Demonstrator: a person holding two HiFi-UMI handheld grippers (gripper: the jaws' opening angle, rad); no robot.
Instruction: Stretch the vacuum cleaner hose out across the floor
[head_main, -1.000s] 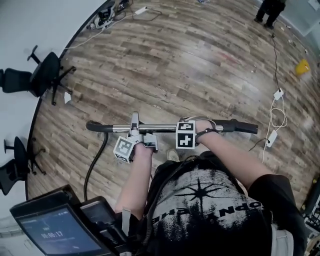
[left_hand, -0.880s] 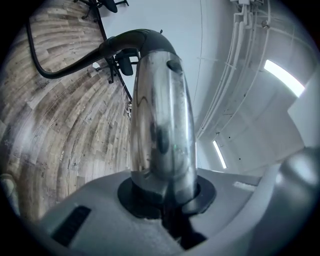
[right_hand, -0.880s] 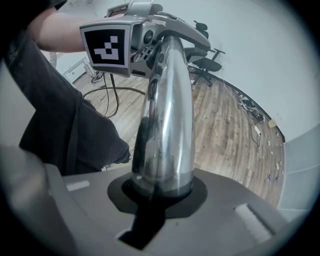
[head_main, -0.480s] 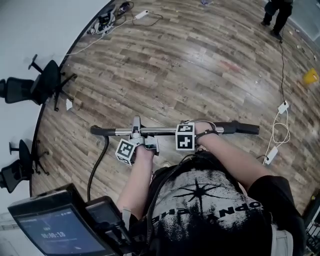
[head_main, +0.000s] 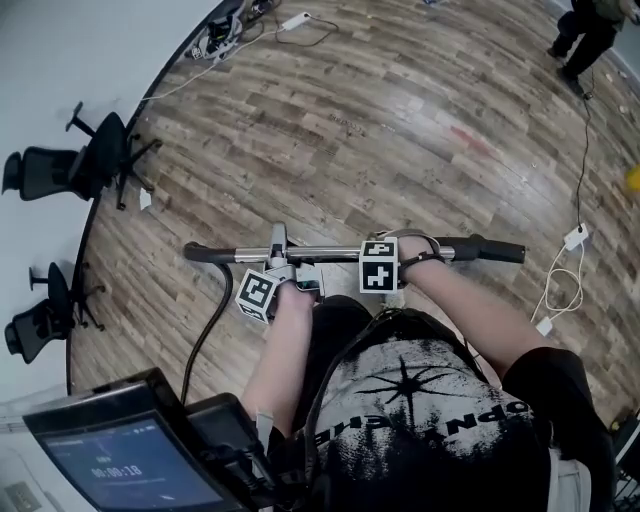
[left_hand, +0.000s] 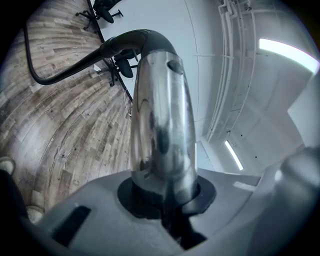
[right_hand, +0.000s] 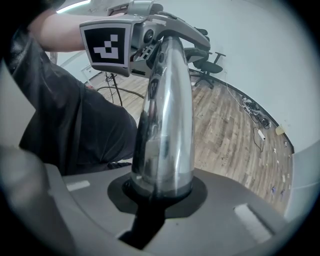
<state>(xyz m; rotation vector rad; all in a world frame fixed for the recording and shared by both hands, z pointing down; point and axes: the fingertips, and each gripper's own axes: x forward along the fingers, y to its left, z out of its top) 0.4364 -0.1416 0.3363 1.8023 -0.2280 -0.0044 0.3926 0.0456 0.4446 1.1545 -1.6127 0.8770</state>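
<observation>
A chrome vacuum tube (head_main: 330, 254) is held level in front of the person's chest, above the wood floor. My left gripper (head_main: 275, 262) is shut on it near its left end. My right gripper (head_main: 410, 262) is shut on it further right, next to the tube's black end piece (head_main: 490, 250). A black hose (head_main: 205, 330) leaves the left end and hangs down to the floor. In the left gripper view the tube (left_hand: 162, 130) rises from the jaws to the hose (left_hand: 60, 75). In the right gripper view the tube (right_hand: 167, 125) runs to the left gripper's marker cube (right_hand: 106, 46).
Two black office chairs (head_main: 85, 165) (head_main: 45, 315) stand by the curved white wall at left. Cables and plugs (head_main: 570, 245) lie on the floor at right, more wires (head_main: 225, 35) at top left. A person (head_main: 585, 35) stands far back right. A screen device (head_main: 120, 455) sits lower left.
The floor has slid under the view: the chairs, cables and far person have shifted as the person carries the tube along. Both grippers keep the same hold on it.
</observation>
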